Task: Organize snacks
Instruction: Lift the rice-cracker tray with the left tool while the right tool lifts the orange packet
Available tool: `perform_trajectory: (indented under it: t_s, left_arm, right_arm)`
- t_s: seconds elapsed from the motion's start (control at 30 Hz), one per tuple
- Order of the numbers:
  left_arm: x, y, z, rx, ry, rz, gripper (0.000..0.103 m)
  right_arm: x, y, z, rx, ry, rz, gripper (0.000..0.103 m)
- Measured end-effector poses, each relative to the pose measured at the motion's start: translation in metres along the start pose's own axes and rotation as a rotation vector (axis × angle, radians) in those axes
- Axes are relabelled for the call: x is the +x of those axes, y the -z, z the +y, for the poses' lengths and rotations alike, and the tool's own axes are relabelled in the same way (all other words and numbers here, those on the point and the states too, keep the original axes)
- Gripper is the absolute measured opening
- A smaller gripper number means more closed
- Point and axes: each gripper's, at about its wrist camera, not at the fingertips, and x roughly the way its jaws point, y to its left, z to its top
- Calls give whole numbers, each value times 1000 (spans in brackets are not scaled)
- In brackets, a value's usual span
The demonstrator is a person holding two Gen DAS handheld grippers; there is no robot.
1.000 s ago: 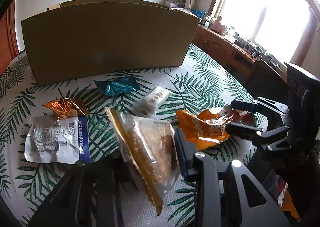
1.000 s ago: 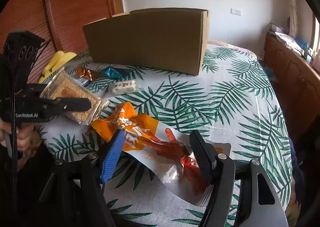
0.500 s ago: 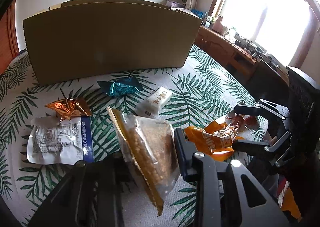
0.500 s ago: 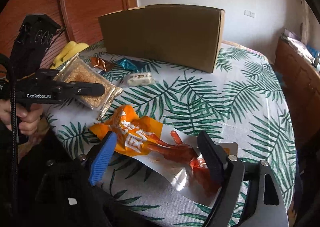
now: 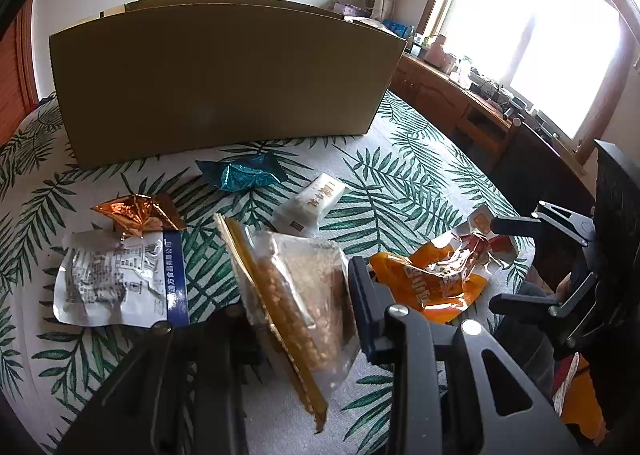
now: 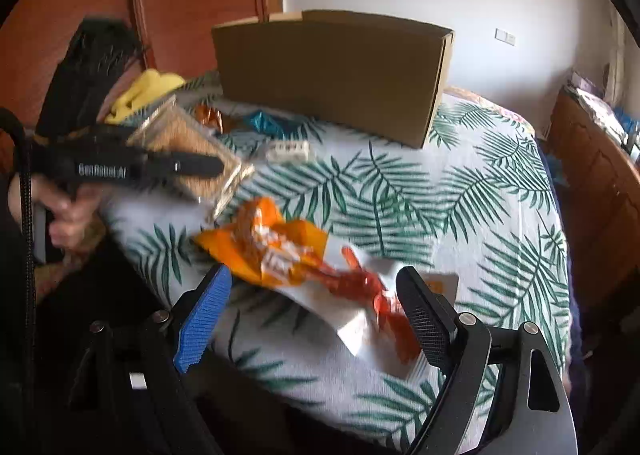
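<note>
My left gripper [image 5: 304, 295] is shut on a clear bag of brown crumbly snack [image 5: 296, 295], held tilted just above the table; the same grip shows in the right wrist view, left gripper [image 6: 160, 169] and bag [image 6: 188, 143]. An orange packet [image 6: 272, 247] with a silver and red torn end lies crumpled on the leaf-print tablecloth. My right gripper [image 6: 314, 283] stands open around its near end, pads apart from it. The left wrist view has the right gripper [image 5: 508, 261] at the orange packet [image 5: 428, 283]. An open cardboard box [image 5: 224, 83] stands at the back.
In front of the box lie a teal wrapper [image 5: 240, 175], a small white packet [image 5: 316, 201], a copper foil wrapper [image 5: 136, 211] and a silver pouch with a blue stripe [image 5: 116, 283]. Something yellow [image 6: 144, 95] lies left of the box. A wooden cabinet [image 5: 460, 103] runs along the window side.
The right gripper's jaws have spread wider and rolled a little; the orange packet crumpled up nearer the table edge. The left gripper has kept still with its bag.
</note>
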Motion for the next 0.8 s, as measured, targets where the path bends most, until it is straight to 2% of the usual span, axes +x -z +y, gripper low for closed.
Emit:
perform_trajectory:
  t_s: [0.2,0.37,0.47,0.57,0.67,0.7,0.8]
  left_arm:
    - [-2,1,0,4,-1,1,31]
    - [-4,1,1,-1,2,2,31]
    - [-5,1,3,-5,4,2,30]
    - [-7,0,5,-9,8,-3,29]
    - [-9,-2,7,-15,18,-7,26]
    - [-9,-2,8,-17,22,-8,25]
    - [-11,-3,7,-17,29,-14,23]
  right_arm:
    - [6,2,2,-36,79,7,86]
    - [21,-7,5,-85,110,23,86]
    - [38,-11,6,-115,119,53,85]
    - [44,-15,-1,-78,84,57,83]
    - [51,-20,-14,-6,26,75,72]
    - [52,-21,-17,13,11,76,64]
    - [53,-25,-20,26,15,84,58]
